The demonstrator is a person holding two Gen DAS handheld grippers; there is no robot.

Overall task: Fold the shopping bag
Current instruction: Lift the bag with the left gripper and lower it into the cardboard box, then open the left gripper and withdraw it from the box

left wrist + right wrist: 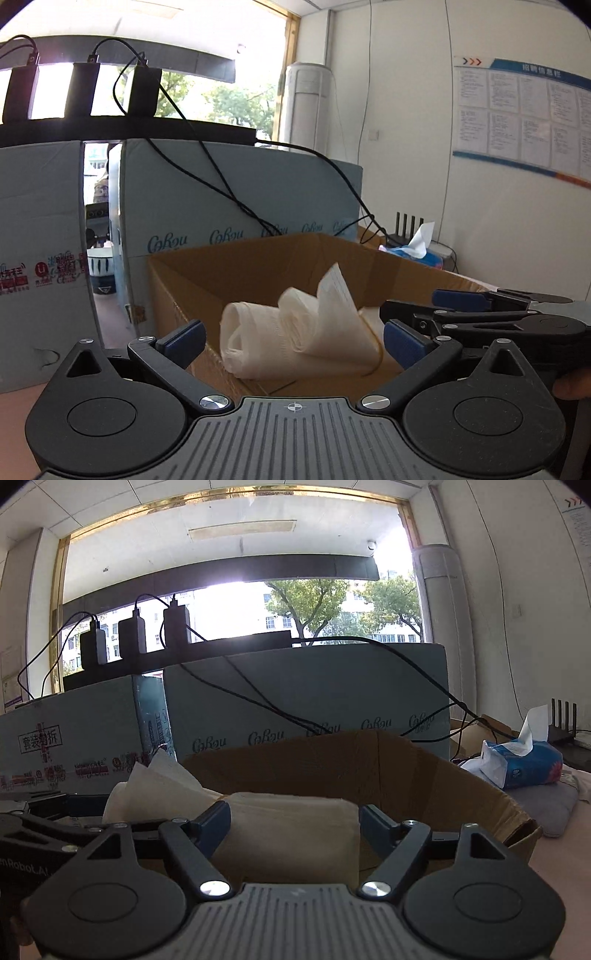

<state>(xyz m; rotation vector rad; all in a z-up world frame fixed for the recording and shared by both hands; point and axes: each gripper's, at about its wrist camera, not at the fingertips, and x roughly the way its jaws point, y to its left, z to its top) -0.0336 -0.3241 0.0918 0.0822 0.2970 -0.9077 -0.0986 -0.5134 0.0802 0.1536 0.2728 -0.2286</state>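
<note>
A white shopping bag, folded and partly rolled with one flap sticking up, lies inside an open brown cardboard box. My left gripper is open over the box's near rim, its blue pads on either side of the bag and apart from it. My right gripper comes in from the right, next to the bag's right edge. In the right wrist view, the right gripper is open, and the bag's flat folded part fills the gap between its fingers. I cannot tell whether they touch. The left gripper shows at the left edge.
Tall blue-grey cartons stand right behind the box, with black cables draped over them and chargers on top. A blue tissue pack rests on a grey cloth to the right, near a black router. A white wall closes the right side.
</note>
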